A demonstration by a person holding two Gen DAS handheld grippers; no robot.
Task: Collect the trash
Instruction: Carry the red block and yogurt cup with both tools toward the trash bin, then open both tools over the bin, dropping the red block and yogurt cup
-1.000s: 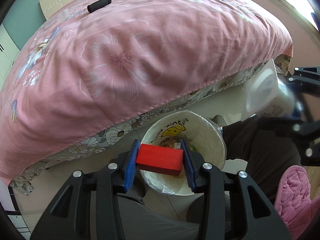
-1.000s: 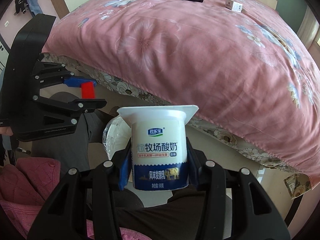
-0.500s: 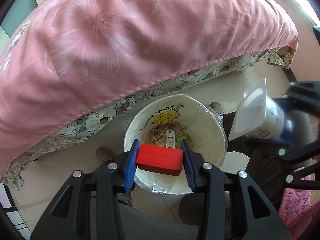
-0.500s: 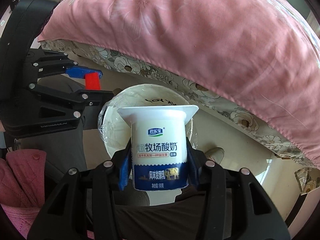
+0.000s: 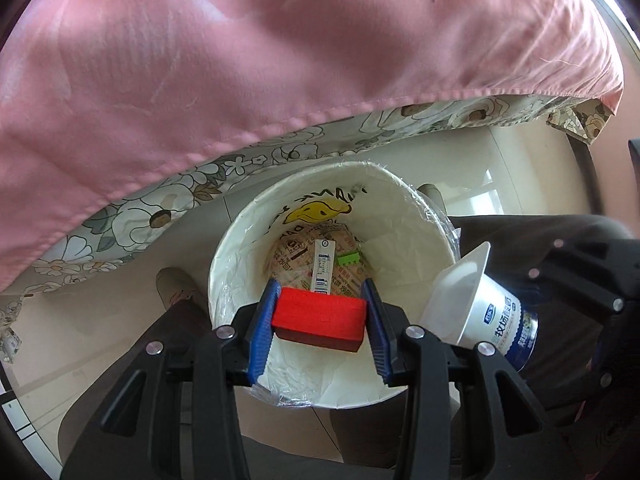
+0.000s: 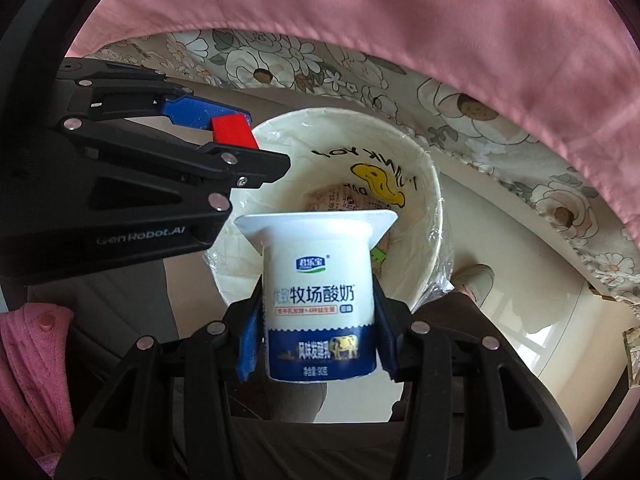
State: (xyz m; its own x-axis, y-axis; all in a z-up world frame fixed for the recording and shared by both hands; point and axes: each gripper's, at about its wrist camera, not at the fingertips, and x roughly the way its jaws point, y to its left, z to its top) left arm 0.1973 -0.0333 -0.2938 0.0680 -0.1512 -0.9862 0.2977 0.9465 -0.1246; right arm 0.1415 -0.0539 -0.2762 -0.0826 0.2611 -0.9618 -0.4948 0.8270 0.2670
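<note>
Left gripper (image 5: pixel 320 322) clamps red block (image 5: pixel 319 317), right gripper (image 6: pixel 318 338) clamps 牧场酸奶 yogurt cup (image 6: pixel 319 294), both over lined "THANK YOU" bin (image 5: pixel 412 236); "GenRobot.AI" on left gripper.

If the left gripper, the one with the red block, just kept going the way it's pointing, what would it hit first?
Most likely the trash inside the white bin. The left gripper, shut on the red block, points into the bin's mouth, toward the printed wrapper and small white strip at the bottom. Depth is hard to judge.

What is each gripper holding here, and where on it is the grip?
Left gripper: red block, pinched across its two ends. Right gripper: yogurt cup, clamped on the sides of its lower body.
</note>
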